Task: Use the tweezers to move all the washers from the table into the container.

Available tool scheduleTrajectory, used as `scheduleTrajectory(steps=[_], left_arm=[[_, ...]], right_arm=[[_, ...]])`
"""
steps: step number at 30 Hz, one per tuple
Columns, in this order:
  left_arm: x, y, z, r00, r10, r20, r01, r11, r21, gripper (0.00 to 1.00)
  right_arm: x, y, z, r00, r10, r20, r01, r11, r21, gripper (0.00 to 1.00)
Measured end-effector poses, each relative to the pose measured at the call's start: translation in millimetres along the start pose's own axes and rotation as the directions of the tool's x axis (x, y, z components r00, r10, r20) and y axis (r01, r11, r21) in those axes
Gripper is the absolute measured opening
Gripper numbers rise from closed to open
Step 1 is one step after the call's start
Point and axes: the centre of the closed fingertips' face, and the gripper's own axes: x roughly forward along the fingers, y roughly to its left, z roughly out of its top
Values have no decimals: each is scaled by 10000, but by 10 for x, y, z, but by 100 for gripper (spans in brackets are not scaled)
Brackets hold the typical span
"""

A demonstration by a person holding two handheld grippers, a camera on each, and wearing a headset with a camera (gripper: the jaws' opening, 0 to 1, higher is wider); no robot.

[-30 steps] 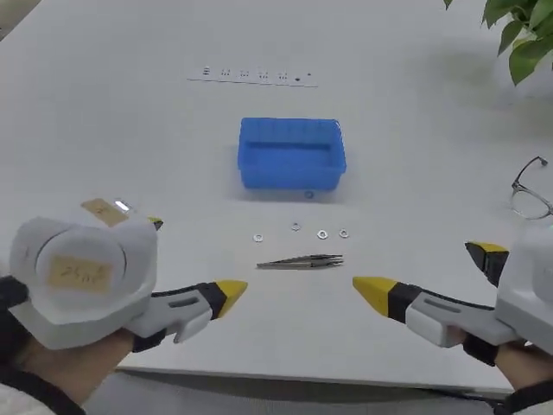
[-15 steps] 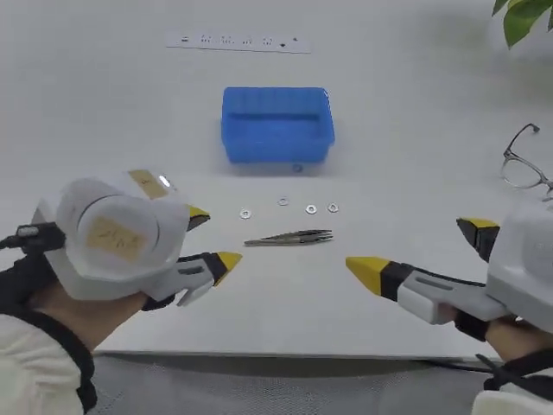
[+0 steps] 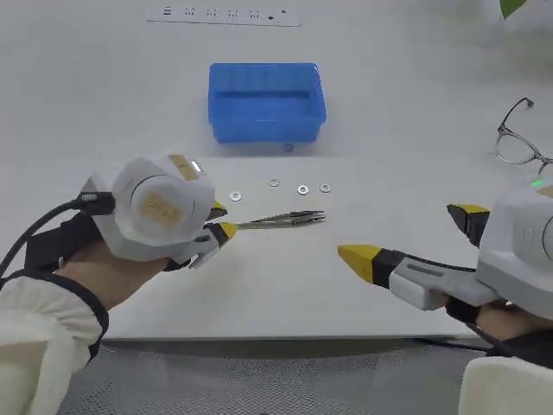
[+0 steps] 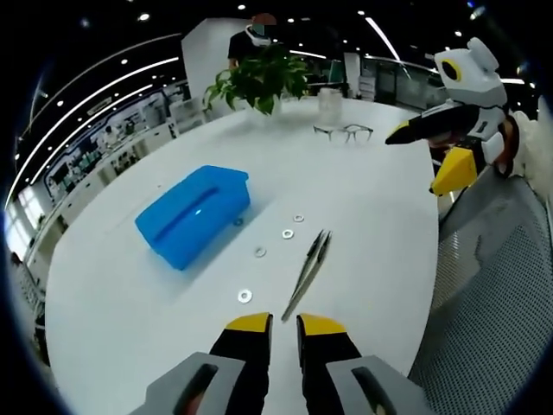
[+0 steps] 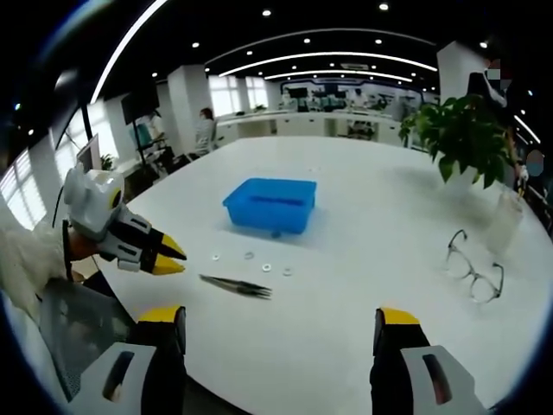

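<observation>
The steel tweezers [image 3: 281, 221] [image 4: 308, 265] [image 5: 238, 286] lie flat on the white table. My left gripper [image 3: 221, 219] [image 4: 286, 323] has its jaws drawn to a narrow gap, and the tweezers' tail end sits right at that gap. Several small washers [image 3: 302, 189] [image 4: 287, 233] [image 5: 268, 266] lie in a loose row just beyond the tweezers. Farther back stands the blue container [image 3: 266, 130] [image 4: 190, 216] [image 5: 270, 207], with one more washer [image 3: 288, 147] at its front wall. My right gripper [image 3: 410, 233] [image 5: 281, 316] hovers wide open near the front right, holding nothing.
A pair of glasses [image 3: 518, 143] [image 5: 471, 259] rests at the right. A power strip [image 3: 223, 14] lies at the far edge. A potted plant [image 5: 462, 130] stands at the back right. The table's front edge [image 3: 276, 337] runs just below both grippers.
My left gripper has moved forward and right to the tweezers' tail, and its jaws have narrowed from wide open. The right gripper has stayed open. The head view has tilted down.
</observation>
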Motion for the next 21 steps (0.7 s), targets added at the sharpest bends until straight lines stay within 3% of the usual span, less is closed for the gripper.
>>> scheduleTrajectory(steps=[5, 8, 11, 21], left_arm=[[148, 24, -8, 10000, 5, 50, -5, 10000, -48, 6], [222, -12, -55, 9994, -217, -285, 221, 9996, 159, 5], [306, -13, -74, 9991, -278, -315, 288, 9991, 321, 5], [372, -65, -111, 9955, -623, -720, 679, 9946, 783, 3]], right_arm=[[28, 18, -26, 9998, 117, -150, -117, 9999, -18, 89], [44, 38, -39, 9995, 212, -240, -214, 9997, -72, 89], [64, 54, -49, 9990, 293, -340, -297, 9995, -97, 89], [113, 82, -39, 9980, 457, -447, -464, 9988, -148, 88]])
